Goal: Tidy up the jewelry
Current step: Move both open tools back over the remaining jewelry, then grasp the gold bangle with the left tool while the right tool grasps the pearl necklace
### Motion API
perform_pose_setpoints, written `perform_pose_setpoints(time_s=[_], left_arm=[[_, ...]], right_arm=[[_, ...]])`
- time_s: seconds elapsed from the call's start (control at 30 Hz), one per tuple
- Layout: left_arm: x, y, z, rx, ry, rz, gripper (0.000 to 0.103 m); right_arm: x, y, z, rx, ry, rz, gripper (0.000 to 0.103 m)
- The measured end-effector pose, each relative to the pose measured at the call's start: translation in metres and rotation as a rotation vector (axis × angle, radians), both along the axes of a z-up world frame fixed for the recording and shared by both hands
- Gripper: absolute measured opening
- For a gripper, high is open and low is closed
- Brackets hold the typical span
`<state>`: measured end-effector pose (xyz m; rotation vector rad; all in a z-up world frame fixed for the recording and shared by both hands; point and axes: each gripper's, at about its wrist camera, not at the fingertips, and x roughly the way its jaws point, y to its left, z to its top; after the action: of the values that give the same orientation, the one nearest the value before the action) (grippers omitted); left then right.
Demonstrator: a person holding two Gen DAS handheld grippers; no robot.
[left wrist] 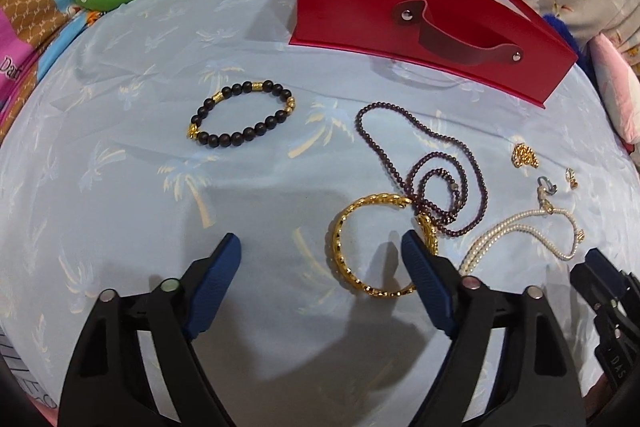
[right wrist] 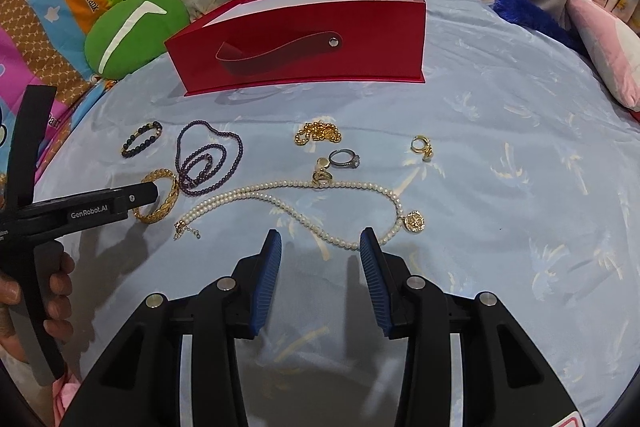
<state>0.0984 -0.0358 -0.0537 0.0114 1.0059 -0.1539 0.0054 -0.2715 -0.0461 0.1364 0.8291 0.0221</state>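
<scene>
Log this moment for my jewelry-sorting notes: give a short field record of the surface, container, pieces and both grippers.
surface: light blue palm-print cloth
container: red box, standing open at the back
left gripper: open, one finger over the gold bangle, nothing gripped
right gripper: open, empty, just short of the pearl necklace
other pieces: black bead bracelet, dark purple bead necklace, gold chain, stone ring

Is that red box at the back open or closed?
Open. The red box stands upright on the blue cloth with no lid over it, and its pale inner wall shows at the top. Whether anything is inside cannot be told.
</scene>
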Motion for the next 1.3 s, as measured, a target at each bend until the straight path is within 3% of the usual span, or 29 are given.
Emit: perform_pose_setpoints(time_s=[0.13,0.23,0.3,0.37,0.53,0.77,0.8,0.93,1.13,1.3], left_arm=[[-0.001,-0.009,-0.001,0.054,-0.017,-0.022,0.064],[-0.003,-0.014,0.000,0.063,-0.030,-0.035,0.051],[-0.003,-0.016,0.001,0.059,-0.038,-0.042,0.024],[-0.002,-0.014,0.003,0.028,-0.027,-0.049,0.005],[-0.003,-0.004,0.004,-0.065,0.013,-0.070,0.003],[-0.016,0.011,0.020,-0.081,-0.023,-0.065,0.003],[-0.017,0.012,0.022,-0.082,-0.029,-0.067,0.003],[-0.019,0.014,0.029,-0.089,-0.040,-0.063,0.003],[-0.018,0.018,0.028,-0.089,-0.037,-0.049,0.003],[-0.022,0.020,0.032,-0.093,-0.046,-0.046,0.003]], right_arm=[[0.002,-0.006,0.000,0.001,0.003,-0.014,0.039],[0.004,-0.007,-0.001,0.001,0.005,-0.013,0.039],[0.006,-0.007,-0.002,0.000,0.011,-0.007,0.039],[0.009,-0.005,-0.004,-0.004,0.017,0.002,0.039],[0.017,0.000,-0.010,-0.017,0.032,0.032,0.039],[0.028,0.008,-0.018,-0.064,0.048,0.059,0.040],[0.029,0.009,-0.018,-0.072,0.048,0.060,0.038],[0.031,0.013,-0.018,-0.089,0.051,0.081,0.004],[0.028,0.014,-0.015,-0.092,0.044,0.072,0.003],[0.015,0.009,0.005,-0.050,-0.013,0.042,0.003]])
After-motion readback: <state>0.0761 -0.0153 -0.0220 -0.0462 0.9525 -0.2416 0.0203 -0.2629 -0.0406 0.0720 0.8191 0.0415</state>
